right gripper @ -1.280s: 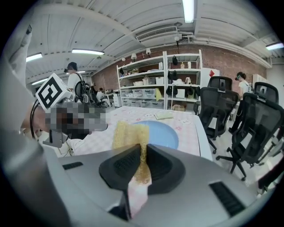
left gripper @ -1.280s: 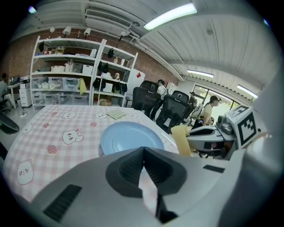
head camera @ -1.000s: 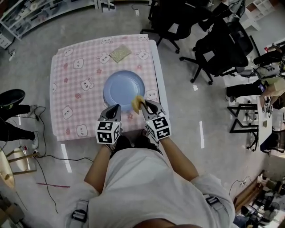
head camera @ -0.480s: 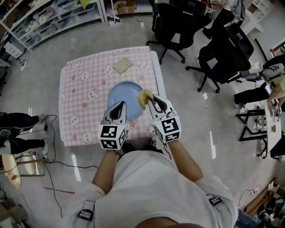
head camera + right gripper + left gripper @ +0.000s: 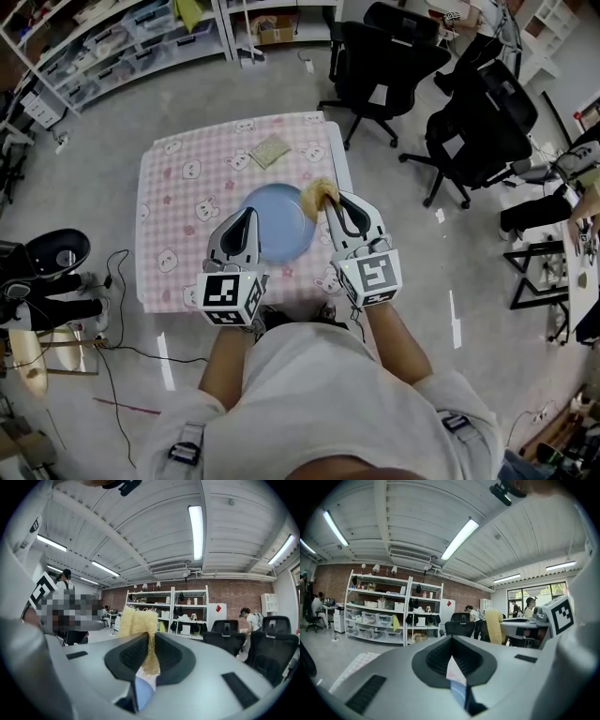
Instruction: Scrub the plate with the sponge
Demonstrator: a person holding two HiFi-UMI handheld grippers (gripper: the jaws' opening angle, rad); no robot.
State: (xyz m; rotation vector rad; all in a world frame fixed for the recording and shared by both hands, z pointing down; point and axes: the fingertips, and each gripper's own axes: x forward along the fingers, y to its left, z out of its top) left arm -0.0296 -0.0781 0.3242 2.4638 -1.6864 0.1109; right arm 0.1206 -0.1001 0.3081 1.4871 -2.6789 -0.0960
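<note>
Right gripper view: sponge (image 5: pixel 137 620) pinched between right claw (image 5: pixel 151 644) tips.

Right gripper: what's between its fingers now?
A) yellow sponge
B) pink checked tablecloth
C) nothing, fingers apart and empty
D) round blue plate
A: the right gripper view shows the right gripper with its fingers closed on the yellow sponge, which sticks out past the tips. In the head view the sponge sits by the far right rim of the round blue plate.
</note>
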